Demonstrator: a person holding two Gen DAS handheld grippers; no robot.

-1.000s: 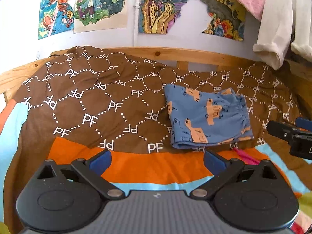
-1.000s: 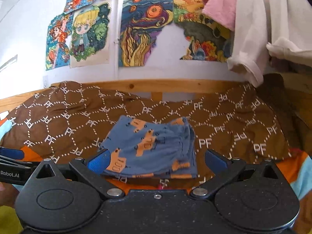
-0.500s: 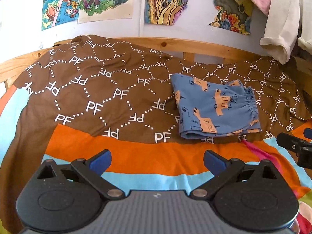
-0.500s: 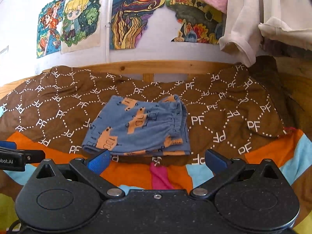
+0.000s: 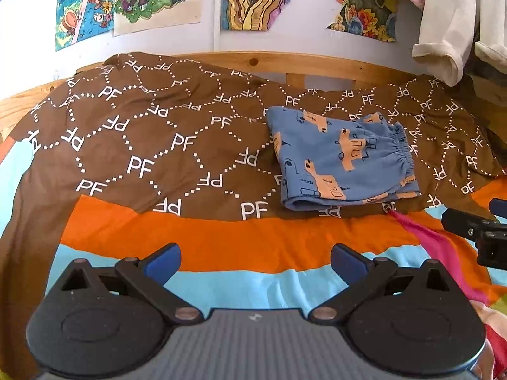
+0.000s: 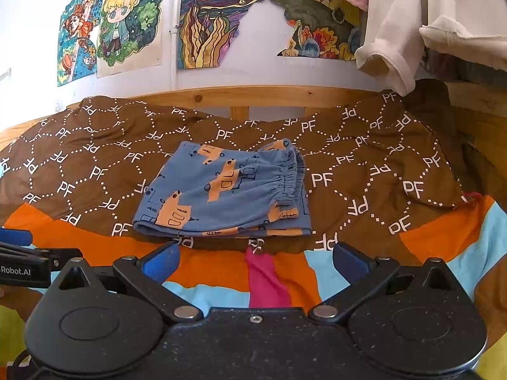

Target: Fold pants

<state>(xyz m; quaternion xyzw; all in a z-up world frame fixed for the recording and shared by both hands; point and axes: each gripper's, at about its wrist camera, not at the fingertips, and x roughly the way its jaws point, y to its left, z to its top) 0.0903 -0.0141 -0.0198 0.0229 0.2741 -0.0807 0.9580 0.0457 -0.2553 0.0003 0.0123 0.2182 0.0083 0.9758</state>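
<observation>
The blue pants (image 5: 342,161) with orange vehicle prints lie folded into a compact rectangle on the brown patterned blanket (image 5: 152,133), elastic waistband to the right. The right wrist view shows the pants (image 6: 228,190) just beyond the fingers. My left gripper (image 5: 255,258) is open and empty, hovering over the orange and light-blue stripes, left of and nearer than the pants. My right gripper (image 6: 253,259) is open and empty, directly in front of the pants' near edge. Each gripper shows at the edge of the other's view.
A wooden bed rail (image 5: 317,63) runs behind the blanket, below a wall with colourful drawings (image 6: 209,15). Cream and pink garments (image 6: 399,31) hang at the upper right. A magenta strip (image 6: 263,278) crosses the striped bedding (image 5: 240,247) below the pants.
Both grippers have drawn back towards the near edge of the bed, away from the folded pants, showing more striped bedding. The pants have stayed in place.
</observation>
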